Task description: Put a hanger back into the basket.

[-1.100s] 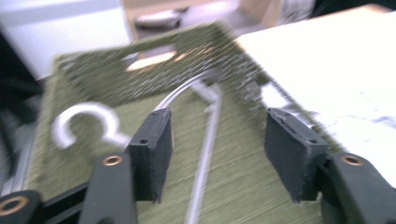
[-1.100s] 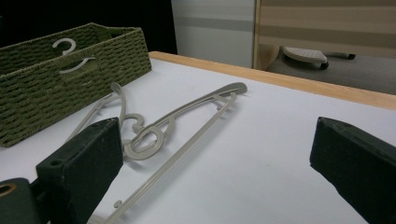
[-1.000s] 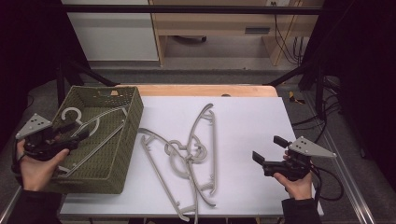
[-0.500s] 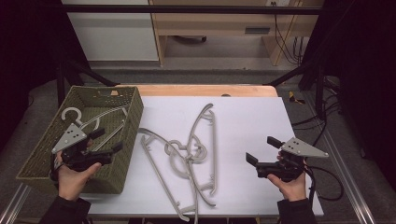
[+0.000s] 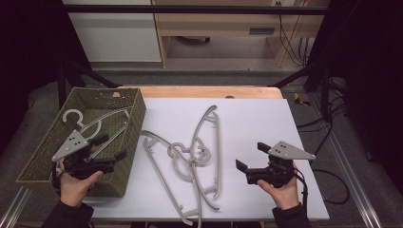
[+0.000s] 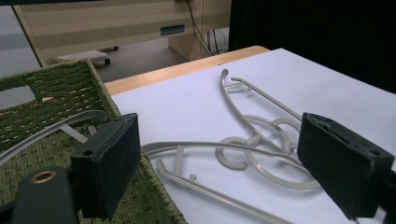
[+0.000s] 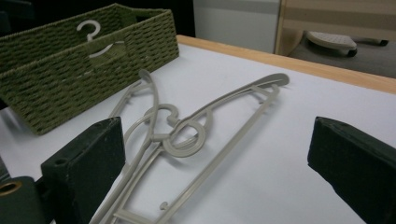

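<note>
Left hand-held gripper (image 5: 110, 147): is hovering over the near right corner of the basket, jaws pointing toward the table centre; the jaws have just been opening and are now standing wide apart with nothing between them.
Left hand (image 5: 76, 183): is gripping the body of the left hand-held gripper from below, at the near edge of the basket.
Right hand-held gripper (image 5: 252, 156): is hovering above the white sheet near the right front of the table, jaws pointing left toward the hangers; the jaws are standing wide apart and are holding nothing.
Right hand (image 5: 284, 190): is supporting the right hand-held gripper from underneath.
Hangers on the table (image 5: 192, 159): are lying flat on the white sheet between the two grippers, crossing one another with their hooks tangled at the middle; the nearest arm is ending just beside the basket wall.
Hanger in the basket (image 5: 90, 122): is lying inside the basket, its hook resting toward the far left corner.
Basket (image 5: 138, 107): is sitting on the left end of the table, woven and green, open at the top.
Table (image 5: 247, 114): is carrying a white sheet, with a wooden strip showing along the far edge.
</note>
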A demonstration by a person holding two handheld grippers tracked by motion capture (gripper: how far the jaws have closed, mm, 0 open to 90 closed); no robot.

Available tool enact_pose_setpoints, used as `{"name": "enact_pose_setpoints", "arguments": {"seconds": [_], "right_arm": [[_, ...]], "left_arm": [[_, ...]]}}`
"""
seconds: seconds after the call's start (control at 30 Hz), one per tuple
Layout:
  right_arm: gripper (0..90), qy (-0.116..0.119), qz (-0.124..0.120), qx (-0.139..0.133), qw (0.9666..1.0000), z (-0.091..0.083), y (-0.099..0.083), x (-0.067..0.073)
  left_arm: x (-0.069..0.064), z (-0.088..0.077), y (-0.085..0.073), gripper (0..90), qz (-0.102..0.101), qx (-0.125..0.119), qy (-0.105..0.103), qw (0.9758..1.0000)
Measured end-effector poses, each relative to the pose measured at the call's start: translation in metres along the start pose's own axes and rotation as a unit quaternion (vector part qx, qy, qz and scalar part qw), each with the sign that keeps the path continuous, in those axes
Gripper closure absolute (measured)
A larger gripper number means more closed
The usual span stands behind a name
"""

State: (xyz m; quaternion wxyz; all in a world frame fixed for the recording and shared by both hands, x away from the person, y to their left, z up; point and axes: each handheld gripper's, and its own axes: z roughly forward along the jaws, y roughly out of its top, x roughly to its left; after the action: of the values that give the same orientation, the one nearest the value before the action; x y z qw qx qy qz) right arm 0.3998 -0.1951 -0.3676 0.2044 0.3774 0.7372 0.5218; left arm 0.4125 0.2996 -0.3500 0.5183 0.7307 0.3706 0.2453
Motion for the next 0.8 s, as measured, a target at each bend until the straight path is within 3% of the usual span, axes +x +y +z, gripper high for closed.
{"name": "enact_pose_setpoints", "arguments": {"seconds": [0.27, 0.43, 0.57, 0.8], "right_arm": [[10.7, 0.024, -0.015, 0.048, 0.9984, 0.027, -0.004, 0.034], [18.7, 0.045, -0.022, 0.083, 0.9953, 0.045, -0.011, 0.053], [25.0, 0.061, -0.024, 0.116, 0.9911, 0.059, -0.020, 0.065], [36.6, 0.081, -0.024, 0.182, 0.9797, 0.081, -0.040, 0.087]], "left_arm": [[-0.002, 0.000, -0.002, 12.4, 0.012, 0.003, 0.000, 0.9999], [-0.003, 0.000, -0.003, 12.1, 0.019, 0.005, -0.001, 0.9998], [-0.001, 0.000, -0.004, 12.1, 0.015, 0.006, 0.002, 0.9999], [-0.004, -0.002, -0.003, 12.2, 0.019, 0.007, 0.002, 0.9998]]}}
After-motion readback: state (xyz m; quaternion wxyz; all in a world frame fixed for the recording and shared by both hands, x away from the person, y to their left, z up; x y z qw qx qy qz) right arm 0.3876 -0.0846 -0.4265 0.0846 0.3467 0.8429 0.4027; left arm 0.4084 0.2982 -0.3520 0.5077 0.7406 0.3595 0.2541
